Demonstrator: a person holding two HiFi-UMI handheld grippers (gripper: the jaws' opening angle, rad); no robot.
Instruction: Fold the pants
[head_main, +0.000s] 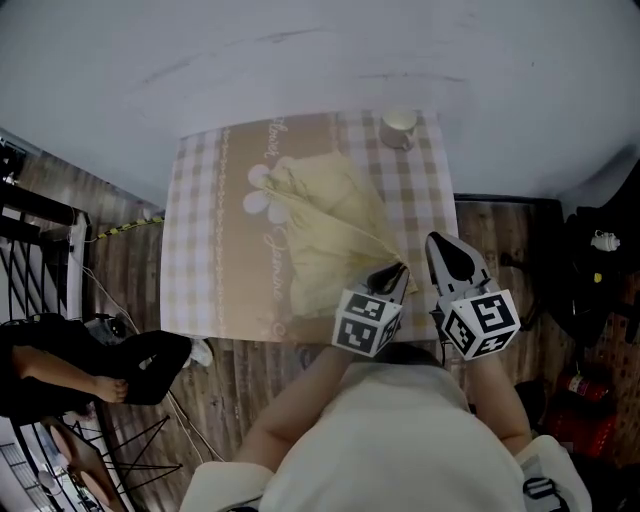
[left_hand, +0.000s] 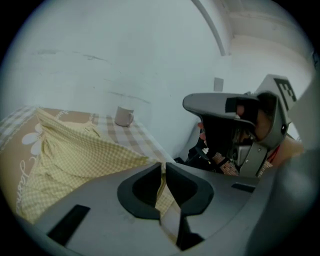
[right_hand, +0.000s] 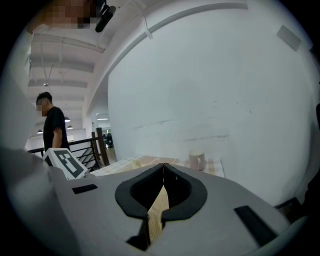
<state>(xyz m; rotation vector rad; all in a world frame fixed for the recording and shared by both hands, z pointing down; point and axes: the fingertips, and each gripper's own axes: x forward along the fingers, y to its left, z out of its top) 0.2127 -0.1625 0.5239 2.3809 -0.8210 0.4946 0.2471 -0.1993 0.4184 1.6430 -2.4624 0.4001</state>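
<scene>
Pants of pale yellow small-check cloth, thin and limp, lying rumpled on the middle of the surface and spreading toward its near right corner; long axis slanting from the far left of the heap to the near right, with one taut ridge of cloth raised along it; no telling waist from hems.

At the near right end of that ridge, pinched in the left tool; jaws nearly together, a thin fold of the checked cloth pressed between the dark pads and held up off the surface.

Just beside it, by the surface's right edge, the right tool; jaws fully together, pointing toward the far edge, clear of the pants in the head view; only a tan checked sliver in the slot behind its tips, likely the surface's covering below.

By this reading, left tool nearer and carrying the cloth; pants lying ahead and to the left of both tools, so folding probably means taking the held end across toward the far left end.

Underneath, a beige-and-white gingham covering with a flower print and script, smooth and flat; a pale cup, rounded, upright near the far right corner, well apart from the pants; beyond, a plain white wall; around, a wooden floor.
</scene>
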